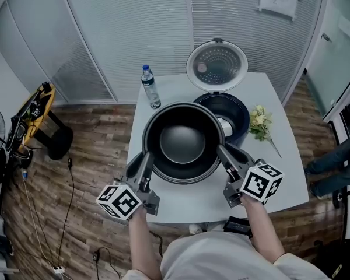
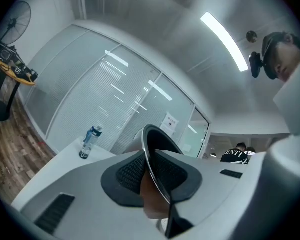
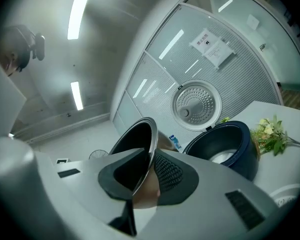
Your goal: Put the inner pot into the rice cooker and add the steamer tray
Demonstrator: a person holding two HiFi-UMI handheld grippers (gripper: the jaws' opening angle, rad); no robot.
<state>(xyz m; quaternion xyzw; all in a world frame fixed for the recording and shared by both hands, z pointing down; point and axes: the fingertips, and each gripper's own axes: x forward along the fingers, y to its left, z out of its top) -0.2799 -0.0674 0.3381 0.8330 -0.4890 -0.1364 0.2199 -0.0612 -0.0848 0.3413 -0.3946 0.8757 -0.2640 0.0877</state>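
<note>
The rim of the pot [image 1: 182, 142] is gripped between the jaws of the left gripper [image 2: 152, 171]. They are set narrow, with one pad inside the wall and one outside. The jaws of the right gripper [image 3: 145, 171] are closed on the opposite side of the same rim in the same way. The pot is thus carried by two grips, mouth up and empty.

In the head view the pot is seen in front of the cooker [image 1: 243, 111] and covers its near left edge. It appears to be held clear of the desk [image 1: 192, 200] rather than resting on it. The cooker stands open with its lid [image 1: 216, 66] raised behind it, and its well is empty. A bottle [image 1: 150, 87] stands to the left of the cooker and flowers [image 1: 259, 123] lie to its right, both apart from the pot. The steamer tray cannot be made out in any view.

The step in hand is judged to be the first one, the seating of the pot, and it is not yet done. For the next move the pot must be brought forward and to the right until it is centred over the well. It must be kept level between both grips and lowered evenly. The outer pads will need room against the cooker's wall before the rim is let go.
</note>
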